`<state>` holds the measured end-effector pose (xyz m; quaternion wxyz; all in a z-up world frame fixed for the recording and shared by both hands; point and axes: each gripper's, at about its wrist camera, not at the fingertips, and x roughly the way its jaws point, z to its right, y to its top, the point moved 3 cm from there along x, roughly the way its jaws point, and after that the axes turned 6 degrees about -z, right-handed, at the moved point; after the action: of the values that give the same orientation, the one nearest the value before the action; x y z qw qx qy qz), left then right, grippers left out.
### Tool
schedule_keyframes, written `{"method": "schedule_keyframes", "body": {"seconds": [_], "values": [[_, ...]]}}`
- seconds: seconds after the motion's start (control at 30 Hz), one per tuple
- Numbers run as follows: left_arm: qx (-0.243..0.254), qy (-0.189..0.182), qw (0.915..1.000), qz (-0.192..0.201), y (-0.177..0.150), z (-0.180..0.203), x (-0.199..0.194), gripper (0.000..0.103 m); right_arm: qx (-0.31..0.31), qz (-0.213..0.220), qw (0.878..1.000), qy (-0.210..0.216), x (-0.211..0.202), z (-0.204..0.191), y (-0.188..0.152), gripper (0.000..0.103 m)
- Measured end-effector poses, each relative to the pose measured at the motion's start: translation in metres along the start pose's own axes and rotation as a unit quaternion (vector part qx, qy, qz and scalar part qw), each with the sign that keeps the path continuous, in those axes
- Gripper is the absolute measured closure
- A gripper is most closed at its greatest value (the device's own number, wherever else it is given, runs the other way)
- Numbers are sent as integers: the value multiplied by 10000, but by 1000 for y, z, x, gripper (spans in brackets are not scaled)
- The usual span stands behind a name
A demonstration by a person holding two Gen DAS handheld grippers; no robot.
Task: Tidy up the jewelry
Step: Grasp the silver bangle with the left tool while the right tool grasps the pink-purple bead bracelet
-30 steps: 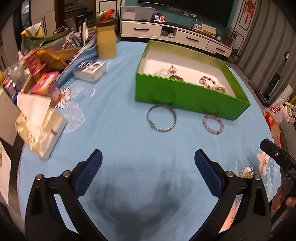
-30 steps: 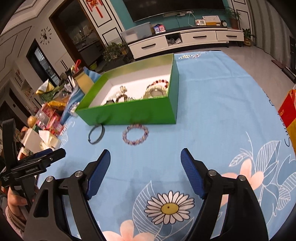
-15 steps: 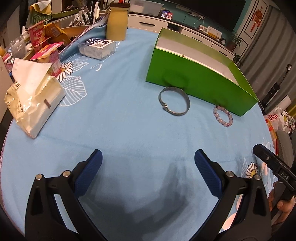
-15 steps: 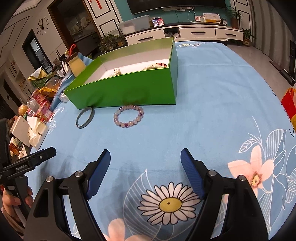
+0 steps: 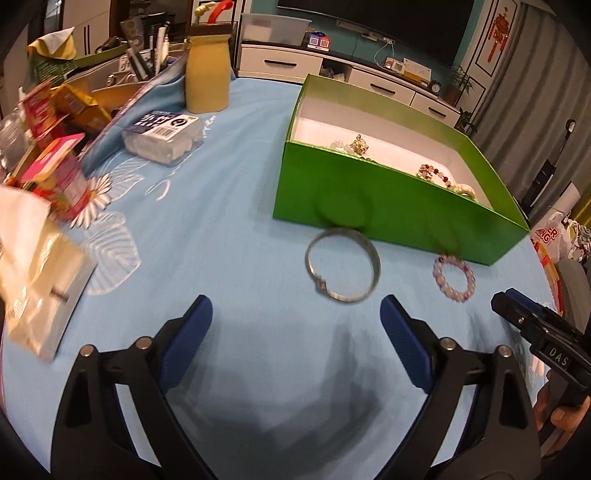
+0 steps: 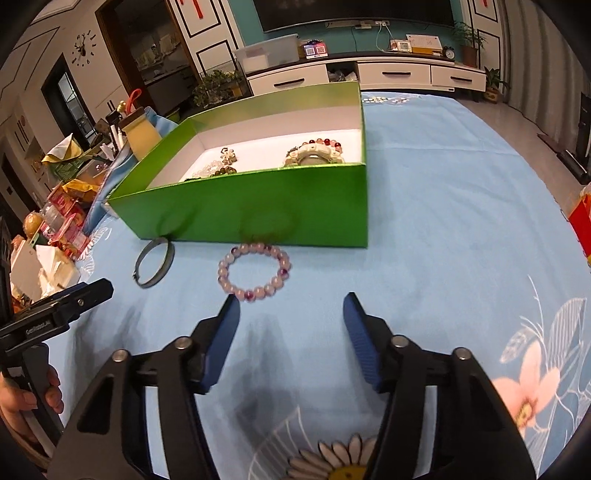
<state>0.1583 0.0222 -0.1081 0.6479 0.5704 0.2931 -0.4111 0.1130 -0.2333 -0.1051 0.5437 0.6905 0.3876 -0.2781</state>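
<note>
Beaded bracelet (image 6: 254, 271) and metal bangle (image 5: 342, 270) lie on blue tablecloth (image 5: 229, 229) just in front of green box (image 6: 258, 218). Left gripper (image 5: 295, 321) and right gripper (image 6: 291, 320) released, nothing between jaws, both just been closing.

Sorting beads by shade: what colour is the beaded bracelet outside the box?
Pale lilac beaded bracelet, a few darker purple beads; clearest in the right wrist view.

Home living room — television (image 6: 354, 14), sideboard (image 6: 369, 72)
</note>
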Motion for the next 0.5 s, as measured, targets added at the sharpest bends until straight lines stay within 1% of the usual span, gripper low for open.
{"method": "schedule_keyframes", "body": {"seconds": [0.1, 0.17, 0.3, 0.33, 0.37, 0.5], "values": [[57, -23, 10000, -67, 11, 0, 13, 20, -39, -31, 10000, -51, 9, -2, 7, 52], [105, -37, 9999, -115, 18, 1, 21, 30, -75, -71, 9999, -77, 15, -3, 11, 54], [239, -33, 9996, -125, 28, 3, 32, 41, -160, -121, 9997, -113, 24, -7, 17, 60], [287, -46, 9995, -123, 30, 4, 34, 46, -196, -126, 9996, -127, 25, -8, 19, 62], [344, -51, 9993, -122, 33, 5, 36, 48, -229, -130, 9995, -144, 27, -10, 19, 63], [593, 32, 9982, -83, 41, 11, 45, 50, -341, -165, 9991, -196, 35, -16, 24, 64]]}}
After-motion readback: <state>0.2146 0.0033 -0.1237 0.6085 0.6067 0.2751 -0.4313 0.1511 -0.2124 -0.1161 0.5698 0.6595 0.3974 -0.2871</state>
